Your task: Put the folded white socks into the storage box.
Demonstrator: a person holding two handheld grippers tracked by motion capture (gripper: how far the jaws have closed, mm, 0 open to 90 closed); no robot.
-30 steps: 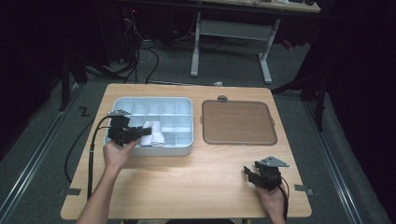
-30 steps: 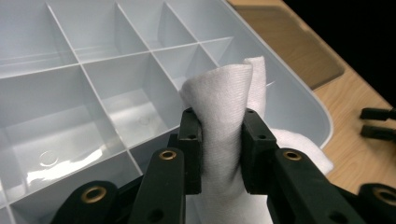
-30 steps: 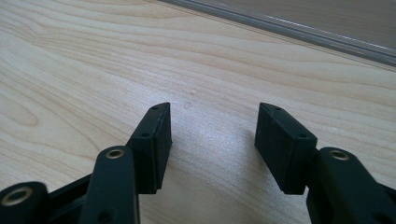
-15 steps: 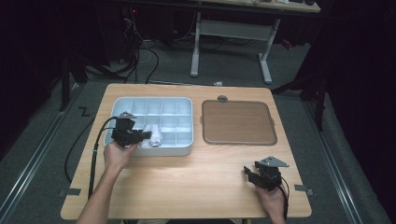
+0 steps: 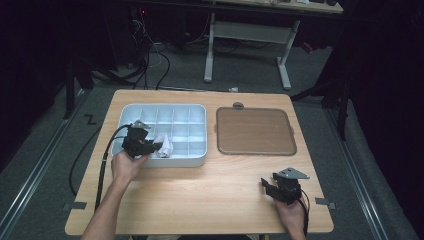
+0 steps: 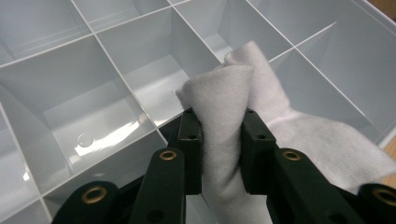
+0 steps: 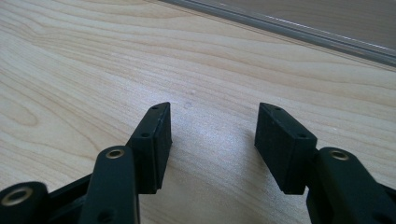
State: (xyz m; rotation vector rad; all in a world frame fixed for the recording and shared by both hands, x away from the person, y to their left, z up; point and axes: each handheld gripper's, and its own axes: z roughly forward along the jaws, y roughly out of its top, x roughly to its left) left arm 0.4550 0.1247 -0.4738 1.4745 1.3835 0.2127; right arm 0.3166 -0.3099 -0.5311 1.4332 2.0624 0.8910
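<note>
Left claw (image 6: 222, 140) clamped on one white cloth (image 6: 233, 107) over one compartment tray (image 5: 150, 111); right claw (image 7: 212, 140) apart, empty.

High view: looking forward and down from above the person's side, taking in the whole pale wooden counter (image 5: 200, 195). Left gripper view: sitting close over the pale grey compartmented plastic tray (image 6: 116, 116), also showing in the high view (image 5: 200, 160). Right gripper view: skimming low over the bare counter (image 7: 70, 60).
</note>
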